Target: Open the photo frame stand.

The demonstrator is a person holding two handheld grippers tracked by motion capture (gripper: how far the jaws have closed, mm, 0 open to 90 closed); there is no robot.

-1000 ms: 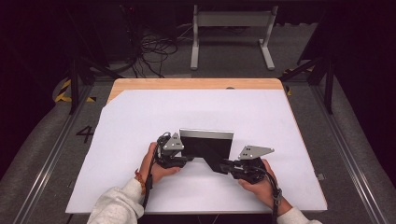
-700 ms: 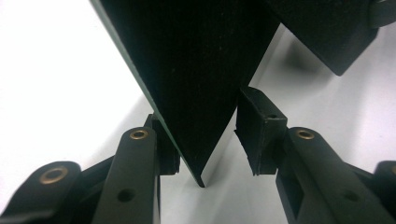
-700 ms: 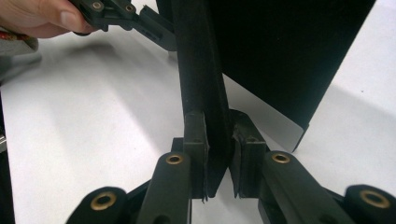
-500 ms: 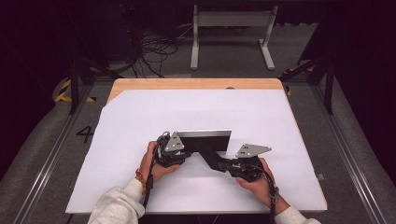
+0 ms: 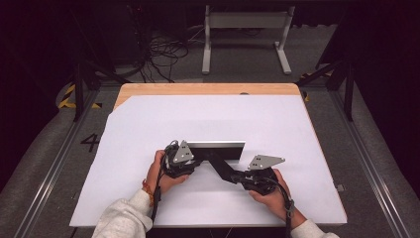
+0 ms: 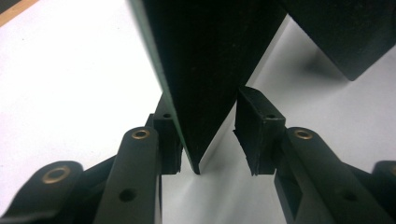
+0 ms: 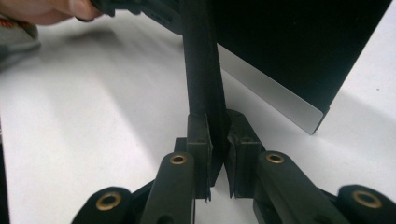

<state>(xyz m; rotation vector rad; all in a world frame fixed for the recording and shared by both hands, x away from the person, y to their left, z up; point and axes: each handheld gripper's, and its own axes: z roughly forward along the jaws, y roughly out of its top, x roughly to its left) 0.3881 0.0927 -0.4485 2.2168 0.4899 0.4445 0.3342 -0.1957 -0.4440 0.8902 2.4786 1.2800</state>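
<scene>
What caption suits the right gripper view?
Right tool pinching a thin black strap beside a flat black silver-edged case.

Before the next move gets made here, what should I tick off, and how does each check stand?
1. Right claw gripping the black flap: ok, a pad presses on each side.
2. Left claw closed on the black panel: not ok. Its jaws have just been closing with the panel's corner between them, but one pad stands apart from it.
3. Panel resting on the white table cover: ok, its lower corner meets the cover.
4. Panel fully upright: cannot tell.
5. The two claws apart from each other: ok, they hold opposite ends in the high view.
</scene>
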